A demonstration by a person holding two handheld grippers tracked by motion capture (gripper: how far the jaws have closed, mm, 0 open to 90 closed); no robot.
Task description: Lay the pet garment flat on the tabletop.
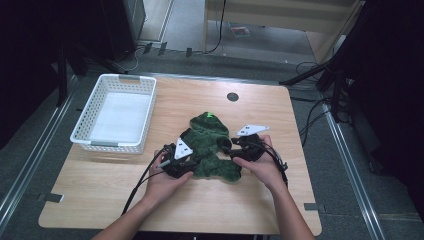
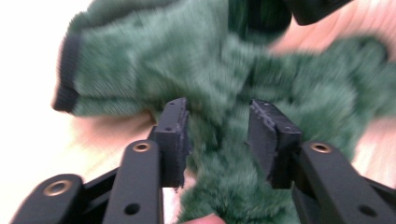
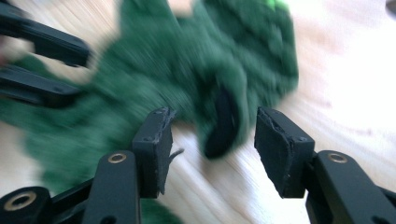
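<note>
A green fleecy garment (image 1: 211, 145) lies crumpled just right of the middle of the table (image 1: 165, 200), and both claws are at its near edge. The left claw (image 1: 186, 162) sits at about 7 o'clock of the heap; in the left gripper view its jaws stand wide with pile between them (image 2: 218, 140), not yet pinched. The right claw (image 1: 235, 150) is at about 4 o'clock of the garment; in the right gripper view its jaws are also wide apart, framing a dark ribbed cuff (image 3: 224, 123) that lies on the wood, with nothing gripped. Both gripper views are blurred, so contact at the pads is hard to judge.

As far as the pictures tell, the work is at its very start: the garment is bunched and unfolded, with a sleeve (image 2: 107, 74) sticking out to one side. The white basket (image 1: 116, 112) at 10 o'clock of the table holds nothing. I judge that gripping, spreading or folding, and any stowing all remain to be done.
</note>
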